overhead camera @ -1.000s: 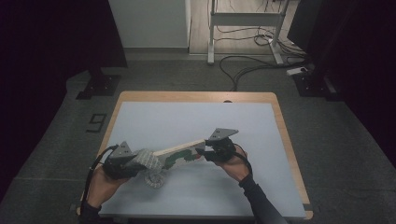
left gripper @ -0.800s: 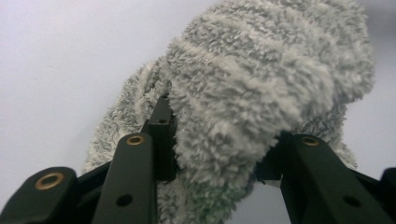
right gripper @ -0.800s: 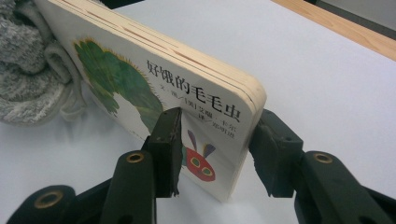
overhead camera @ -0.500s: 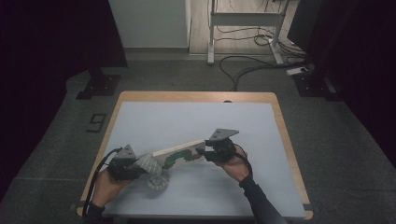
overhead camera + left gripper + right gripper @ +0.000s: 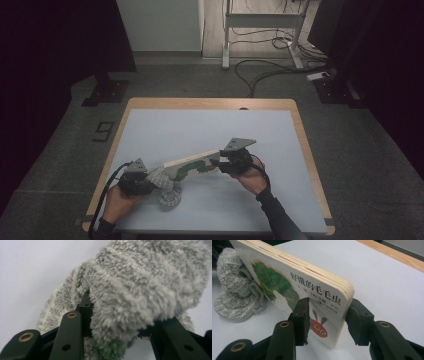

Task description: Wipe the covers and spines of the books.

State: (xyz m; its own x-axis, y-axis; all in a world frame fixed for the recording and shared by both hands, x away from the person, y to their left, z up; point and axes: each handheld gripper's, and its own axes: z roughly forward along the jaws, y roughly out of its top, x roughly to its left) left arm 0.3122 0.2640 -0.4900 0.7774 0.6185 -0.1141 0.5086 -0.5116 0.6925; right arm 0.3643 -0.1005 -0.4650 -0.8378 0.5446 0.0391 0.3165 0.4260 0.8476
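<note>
Board book: held tilted above the counter near its front half, the cover with a green caterpillar facing down and toward the person; in the high view it is seen stretching between the two grippers.
Right gripper: its jaws are clenched on the near end of the board book, one jaw pressed on the printed cover, the other on the back face, the thick page edges lying between them.
Right gripper, high view: held in the person's right hand at the book's right end.
Grey fluffy sock: draped over and between the left jaws, its pile covering the jaw tips; a green patch is seen at its lower edge.
Left gripper: its jaws are closed on the grey fluffy sock, the cloth bunched tightly between them.
Left gripper, high view: held in the left hand near the counter's front-left corner, just beside the book's left end.
Sock and book: in the right gripper view the sock is seen touching the far end of the book, part of it resting in a heap on the counter.
</note>
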